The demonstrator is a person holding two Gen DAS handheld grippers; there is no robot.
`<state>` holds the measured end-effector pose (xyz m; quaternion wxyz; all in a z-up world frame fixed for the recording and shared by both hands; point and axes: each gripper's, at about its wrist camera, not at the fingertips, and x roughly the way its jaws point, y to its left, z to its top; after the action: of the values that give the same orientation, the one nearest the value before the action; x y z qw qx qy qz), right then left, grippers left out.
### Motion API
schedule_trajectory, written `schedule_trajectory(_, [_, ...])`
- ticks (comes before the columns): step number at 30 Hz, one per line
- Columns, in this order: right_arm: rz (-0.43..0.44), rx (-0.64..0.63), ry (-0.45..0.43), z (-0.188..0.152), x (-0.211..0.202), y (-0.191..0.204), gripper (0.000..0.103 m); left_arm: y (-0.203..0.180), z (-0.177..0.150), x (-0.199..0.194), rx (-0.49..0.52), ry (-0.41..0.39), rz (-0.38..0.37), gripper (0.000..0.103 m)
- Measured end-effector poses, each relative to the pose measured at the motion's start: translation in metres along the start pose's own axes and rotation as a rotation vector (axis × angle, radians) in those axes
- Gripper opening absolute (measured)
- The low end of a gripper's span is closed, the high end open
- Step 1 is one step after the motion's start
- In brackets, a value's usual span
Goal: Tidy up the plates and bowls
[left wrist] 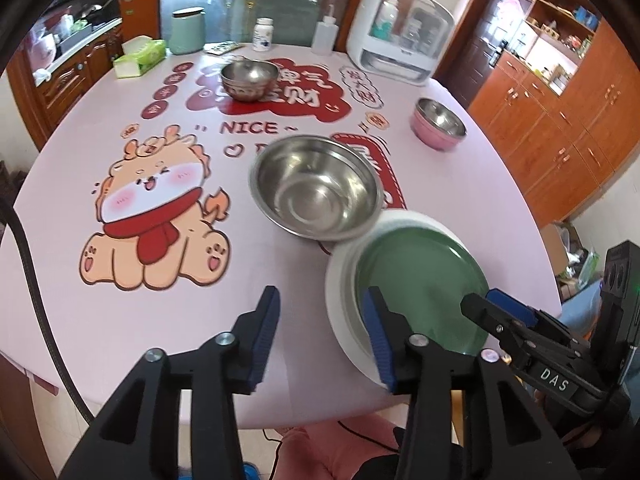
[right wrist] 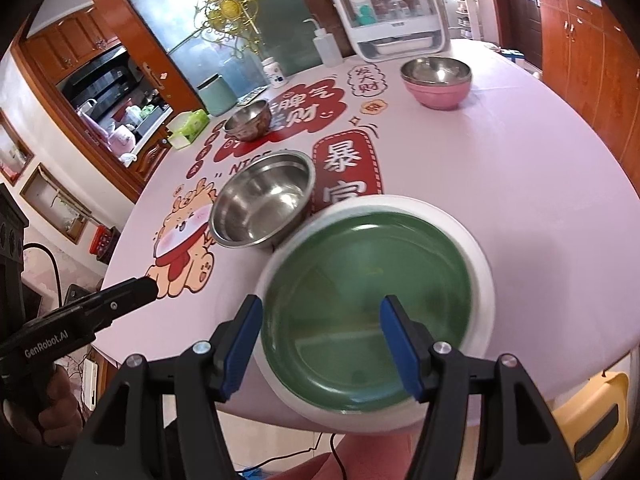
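A green plate [right wrist: 368, 304] rests inside a white plate [right wrist: 478, 264] at the table's near edge, slightly over it. My right gripper [right wrist: 320, 340] hovers open above the green plate with nothing between its pads. My left gripper [left wrist: 322, 320] is open too, empty, just left of the white plate [left wrist: 340, 280]; its right finger overlaps that plate's rim in the picture. A large steel bowl [left wrist: 316, 186] stands touching the plates on their far side. Farther back are a small steel bowl [left wrist: 249, 79] and a pink bowl [left wrist: 439, 132] with a steel bowl nested in it.
The round table [left wrist: 160, 312] has a pink cartoon-printed cover. At its far edge stand a white bottle cabinet [left wrist: 396, 32], a squeeze bottle [left wrist: 325, 36], a pill jar [left wrist: 263, 34], a green canister [left wrist: 187, 32] and a tissue box [left wrist: 138, 58]. Wooden cabinets line the right.
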<state>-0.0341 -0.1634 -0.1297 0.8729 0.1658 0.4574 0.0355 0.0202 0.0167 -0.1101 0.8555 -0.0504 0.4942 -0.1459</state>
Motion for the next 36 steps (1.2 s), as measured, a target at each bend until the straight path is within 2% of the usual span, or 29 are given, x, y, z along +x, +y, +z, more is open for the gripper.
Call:
schedule_trajectory(12, [0.031,-0.008,0.022,0.038,0.032,0.006,0.061,0.026,0.040,0.024,-0.072,-0.025,0.087,0.055])
schedule_trajectory(22, [0.060,-0.006,0.049,0.072,0.073,0.007,0.061,0.041,0.073,0.064,-0.092,0.005,0.145,0.059])
schedule_trajectory(34, [0.093,0.011,0.140,0.093,0.123,0.002,0.061,0.059,0.082,0.119,-0.144,0.070,0.152,0.059])
schedule_trajectory(36, [0.104,0.012,0.151,0.094,0.128,0.001,0.058,0.059,0.081,0.124,-0.145,0.081,0.144,0.059])
